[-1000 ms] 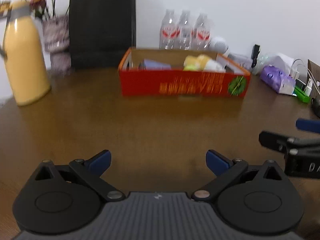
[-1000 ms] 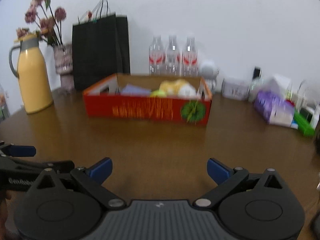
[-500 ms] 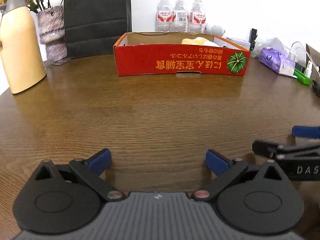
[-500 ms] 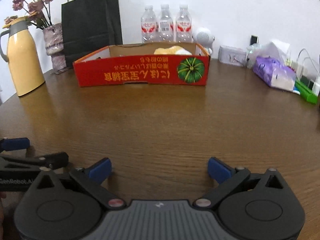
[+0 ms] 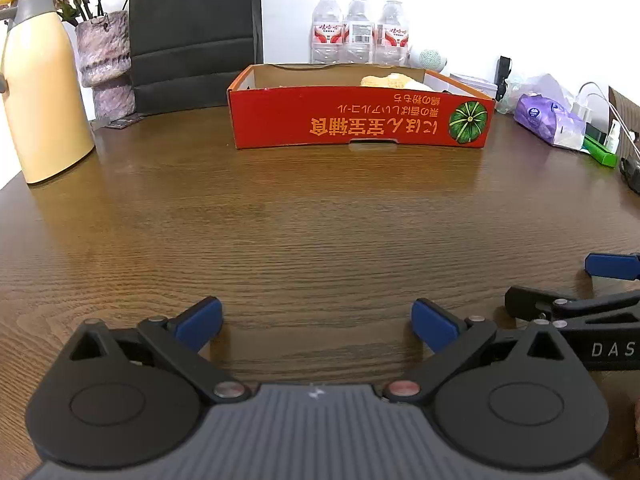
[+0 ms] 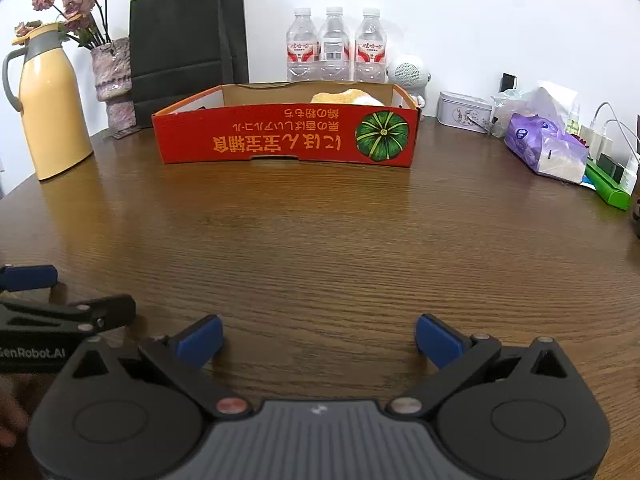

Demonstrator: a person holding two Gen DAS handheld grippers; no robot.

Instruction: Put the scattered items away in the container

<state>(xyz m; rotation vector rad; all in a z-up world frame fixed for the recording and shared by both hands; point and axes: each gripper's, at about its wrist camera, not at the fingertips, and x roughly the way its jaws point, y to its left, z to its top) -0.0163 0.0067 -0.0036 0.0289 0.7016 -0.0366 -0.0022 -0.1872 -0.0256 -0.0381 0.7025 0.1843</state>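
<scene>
A red cardboard box [image 5: 360, 120] [image 6: 288, 136] with a green pumpkin print stands at the far middle of the wooden table. A yellowish soft item [image 5: 390, 80] [image 6: 346, 97] peeks over its rim; the rest of its contents are hidden behind the front wall. My left gripper [image 5: 316, 322] is open and low over the near table, with nothing between its blue pads. My right gripper [image 6: 318, 338] is open too, also holding nothing. Each gripper shows at the edge of the other's view, side by side.
A yellow thermos [image 6: 52, 108], a vase of dried flowers [image 6: 114, 84] and a black paper bag [image 6: 188, 36] stand at the back left. Three water bottles [image 6: 336, 46] line the wall. A purple tissue pack [image 6: 544, 148], a tin [image 6: 464, 111], chargers and a green object [image 6: 608, 188] crowd the right edge.
Both grippers have dropped lower toward the table and drawn back a little; the view now looks at the box's front wall rather than down into it. Both stay open.
</scene>
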